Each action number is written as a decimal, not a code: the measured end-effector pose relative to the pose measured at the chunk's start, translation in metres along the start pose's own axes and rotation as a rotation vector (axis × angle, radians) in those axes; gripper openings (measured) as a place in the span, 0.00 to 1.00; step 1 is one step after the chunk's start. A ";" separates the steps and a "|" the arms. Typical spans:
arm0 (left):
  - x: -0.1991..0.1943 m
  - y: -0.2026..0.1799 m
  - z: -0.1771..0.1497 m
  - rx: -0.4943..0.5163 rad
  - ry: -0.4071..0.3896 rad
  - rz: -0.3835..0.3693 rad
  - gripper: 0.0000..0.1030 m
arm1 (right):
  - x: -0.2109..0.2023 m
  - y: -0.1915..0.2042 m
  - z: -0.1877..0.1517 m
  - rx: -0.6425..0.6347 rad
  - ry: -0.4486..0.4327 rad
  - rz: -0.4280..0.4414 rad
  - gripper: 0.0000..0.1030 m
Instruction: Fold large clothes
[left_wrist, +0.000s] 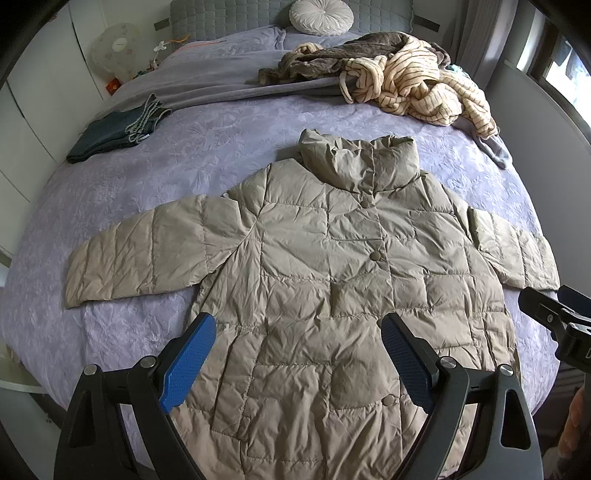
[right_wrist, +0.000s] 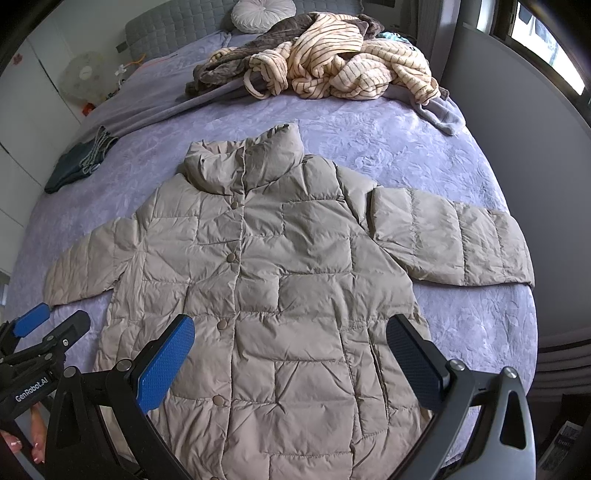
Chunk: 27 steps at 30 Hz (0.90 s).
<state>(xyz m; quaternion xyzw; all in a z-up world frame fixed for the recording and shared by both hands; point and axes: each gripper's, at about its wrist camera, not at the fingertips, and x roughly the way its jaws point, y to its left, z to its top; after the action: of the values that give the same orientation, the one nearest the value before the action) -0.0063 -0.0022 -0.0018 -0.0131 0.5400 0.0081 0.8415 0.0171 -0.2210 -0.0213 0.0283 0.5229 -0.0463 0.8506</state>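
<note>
Jacket (left_wrist: 314, 280) is lying flat, front up, sleeves spread, on the bed (left_wrist: 184, 155). Left gripper (left_wrist: 299, 354) and right gripper (right_wrist: 291, 354) are hovering over the jacket's lower half, jaws standing wide, gripping nothing.

On the bed (left_wrist: 221, 155): one puffer jacket (left_wrist: 332, 277), one heap of striped and brown clothes (left_wrist: 406, 81), one folded dark garment (left_wrist: 114, 136), one round cushion (left_wrist: 321, 16), two hand-held grippers.

Left tongs (left_wrist: 297, 354) gape above flat puffer jacket (left_wrist: 314, 266).
</note>
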 end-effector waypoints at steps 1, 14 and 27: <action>0.000 0.000 0.000 -0.001 0.001 0.001 0.89 | 0.000 0.000 0.000 -0.001 0.000 -0.001 1.00; 0.000 0.000 0.001 -0.002 0.002 -0.001 0.89 | -0.001 0.001 0.001 -0.002 0.000 0.001 1.00; 0.000 0.000 0.002 -0.002 0.006 -0.002 0.89 | 0.000 0.001 0.000 0.000 0.000 -0.001 1.00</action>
<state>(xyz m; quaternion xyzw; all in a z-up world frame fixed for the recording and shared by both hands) -0.0042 -0.0018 -0.0010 -0.0146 0.5423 0.0075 0.8400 0.0173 -0.2196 -0.0207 0.0281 0.5231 -0.0465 0.8505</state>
